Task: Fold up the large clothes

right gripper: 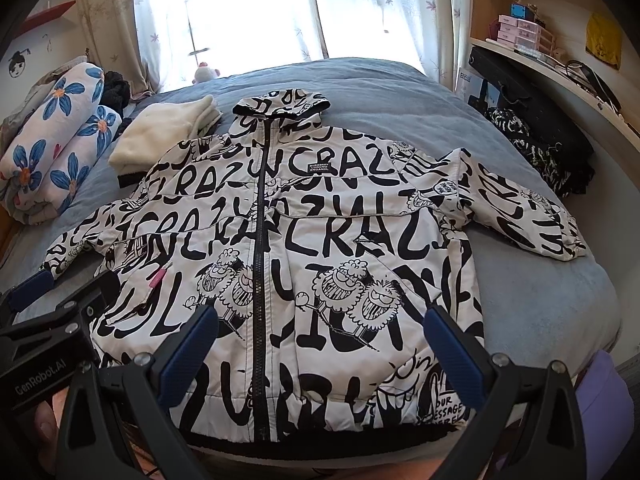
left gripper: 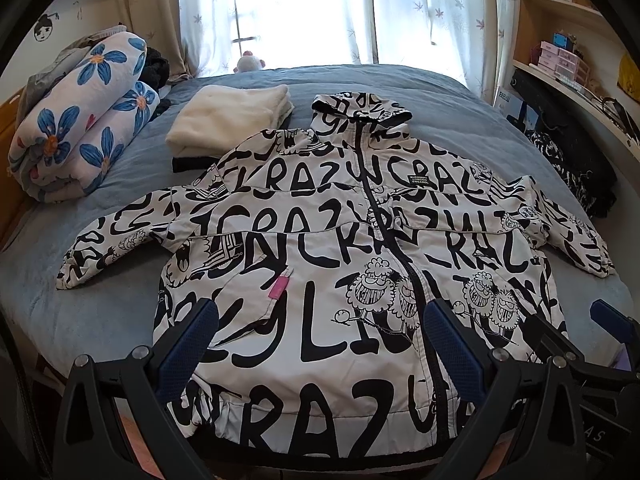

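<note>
The left gripper (left gripper: 320, 336) hung over the lower front of the jacket (left gripper: 320, 248), its blue-padded fingers (left gripper: 192, 336) spread wide with nothing between them. The right gripper (right gripper: 320, 340) hovered the same way, jaws apart and empty, above the jacket's hem on the other side of the black zipper (right gripper: 260, 264). Each gripper showed at the edge of the other's view, side by side.

The jacket, white with heavy black lettering and cartoon figures, lay face up and zipped on the blue bedspread (left gripper: 120, 184), both sleeves stretched outward and the hood (left gripper: 360, 110) pointing toward the window (left gripper: 304, 12). A small pink tab (left gripper: 279, 288) marked one pocket.

Just beyond the jacket's shoulder sat a folded cream garment (left gripper: 228, 120) on top of something dark, touching or nearly touching the sleeve seam. Farther off lay a rolled quilt with blue flowers (left gripper: 84, 128). A black-and-white patterned cloth (right gripper: 532, 148) was heaped at the bed's opposite edge, beneath the shelves (right gripper: 532, 36).
</note>
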The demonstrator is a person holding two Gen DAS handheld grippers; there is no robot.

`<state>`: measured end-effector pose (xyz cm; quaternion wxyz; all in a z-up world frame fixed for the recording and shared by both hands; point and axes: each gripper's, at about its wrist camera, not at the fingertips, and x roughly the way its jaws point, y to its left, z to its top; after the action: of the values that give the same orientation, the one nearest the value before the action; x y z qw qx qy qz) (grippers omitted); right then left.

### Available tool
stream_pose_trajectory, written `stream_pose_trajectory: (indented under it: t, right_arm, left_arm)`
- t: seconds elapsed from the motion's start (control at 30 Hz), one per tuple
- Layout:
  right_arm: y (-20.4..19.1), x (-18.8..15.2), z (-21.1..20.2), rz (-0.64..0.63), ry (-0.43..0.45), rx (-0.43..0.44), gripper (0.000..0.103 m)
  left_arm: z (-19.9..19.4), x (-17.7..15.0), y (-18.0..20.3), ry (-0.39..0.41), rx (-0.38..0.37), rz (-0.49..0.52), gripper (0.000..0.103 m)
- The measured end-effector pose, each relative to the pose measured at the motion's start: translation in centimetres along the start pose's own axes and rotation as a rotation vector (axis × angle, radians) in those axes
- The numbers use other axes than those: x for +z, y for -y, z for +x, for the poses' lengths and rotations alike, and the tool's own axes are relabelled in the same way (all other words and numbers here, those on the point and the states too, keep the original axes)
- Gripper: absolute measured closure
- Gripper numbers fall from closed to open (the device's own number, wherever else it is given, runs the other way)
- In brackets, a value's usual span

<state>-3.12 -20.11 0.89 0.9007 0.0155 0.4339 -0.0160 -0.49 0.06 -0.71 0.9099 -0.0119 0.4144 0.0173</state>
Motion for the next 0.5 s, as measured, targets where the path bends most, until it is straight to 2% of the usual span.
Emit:
stream_pose_trajectory:
  t: [0.5]
  right_arm:
    - [0.00,-0.05,-0.02,0.001,-0.001,0.001,0.000]
  left_arm:
    - [0.02,0.01,0.11,-0.001,0.001,0.003,0.002]
